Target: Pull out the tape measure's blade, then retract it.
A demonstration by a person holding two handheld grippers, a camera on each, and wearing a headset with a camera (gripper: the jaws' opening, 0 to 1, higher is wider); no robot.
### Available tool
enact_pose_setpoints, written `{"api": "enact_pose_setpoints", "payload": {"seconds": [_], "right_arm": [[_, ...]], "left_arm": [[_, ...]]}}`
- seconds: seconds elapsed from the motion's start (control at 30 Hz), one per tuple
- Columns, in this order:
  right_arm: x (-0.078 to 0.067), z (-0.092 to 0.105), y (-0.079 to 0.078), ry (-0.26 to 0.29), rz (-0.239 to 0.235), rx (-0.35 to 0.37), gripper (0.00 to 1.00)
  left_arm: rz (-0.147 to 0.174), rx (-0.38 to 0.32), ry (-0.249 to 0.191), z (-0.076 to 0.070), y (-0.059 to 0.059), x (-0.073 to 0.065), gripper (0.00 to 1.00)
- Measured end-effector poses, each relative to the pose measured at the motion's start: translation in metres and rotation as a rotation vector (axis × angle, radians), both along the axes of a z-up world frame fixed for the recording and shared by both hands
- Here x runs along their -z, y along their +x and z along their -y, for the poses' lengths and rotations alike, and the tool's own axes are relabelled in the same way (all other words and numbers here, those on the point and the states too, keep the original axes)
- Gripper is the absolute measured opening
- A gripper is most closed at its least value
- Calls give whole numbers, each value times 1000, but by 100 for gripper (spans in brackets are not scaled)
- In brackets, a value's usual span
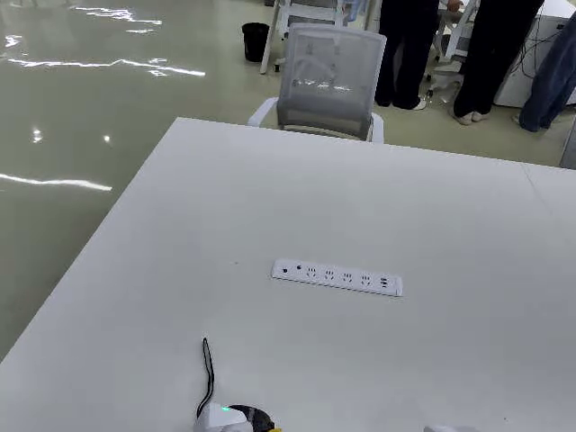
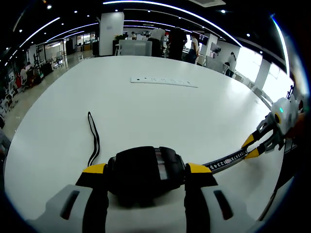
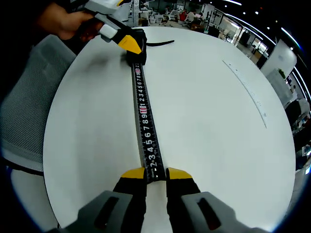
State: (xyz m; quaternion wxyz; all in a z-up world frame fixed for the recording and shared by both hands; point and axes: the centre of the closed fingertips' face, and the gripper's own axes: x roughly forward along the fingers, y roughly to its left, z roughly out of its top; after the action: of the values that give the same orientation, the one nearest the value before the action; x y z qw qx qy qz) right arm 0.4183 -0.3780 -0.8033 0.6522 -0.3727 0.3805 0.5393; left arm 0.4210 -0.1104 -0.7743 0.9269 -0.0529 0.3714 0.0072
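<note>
**Blade out over a white table, gripped at both ends**

A wide white table [image 1: 180, 270] fills most of the head view. A white power strip [image 1: 337, 278] lies flat near its middle. Past the far edge stands a grey mesh chair [image 1: 328, 81]. Behind it are a glossy pale floor [image 1: 81, 99], a black bin [image 1: 256, 40] and people [image 1: 409, 45] standing in dark clothes. The gripper views show a big open office with strip lights overhead.

The left tongs [image 2: 146, 171] are spread about as wide as the black case [image 2: 146, 162], with a yellow tip pressed to each side of it. The case sits low over the table near the front edge. Its black strap [image 2: 93, 138] trails loose on the table to the left. In the head view the left tongs [image 1: 223, 418] show at the bottom edge with a green light on.

The blade [image 3: 144, 116] runs straight from the case [image 3: 138, 56] to the right tongs [image 3: 155, 174], just above the table, numbers up. The right tongs are nearly closed and pinch the blade's end between their yellow tips. From the left gripper view the right tongs [image 2: 253, 147] sit off to the right, holding the blade [image 2: 226, 161] there.
</note>
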Motion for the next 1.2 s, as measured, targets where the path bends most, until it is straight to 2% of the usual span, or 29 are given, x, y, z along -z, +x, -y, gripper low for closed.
{"api": "enact_pose_setpoints", "payload": {"seconds": [0.33,0.47,0.9,1.2], "right_arm": [[2,-1,0,-11,-3,-3,13],[1,-1,0,-12,-2,5,13],[1,-1,0,-12,-5,-12,13],[1,-4,0,-1,-10,7,13]], "left_arm": [[0,18,42,0,-2,0,57],[-11,21,41,0,-2,0,57],[-13,40,28,0,-1,1,57],[-19,44,27,1,-2,0,57]]}}
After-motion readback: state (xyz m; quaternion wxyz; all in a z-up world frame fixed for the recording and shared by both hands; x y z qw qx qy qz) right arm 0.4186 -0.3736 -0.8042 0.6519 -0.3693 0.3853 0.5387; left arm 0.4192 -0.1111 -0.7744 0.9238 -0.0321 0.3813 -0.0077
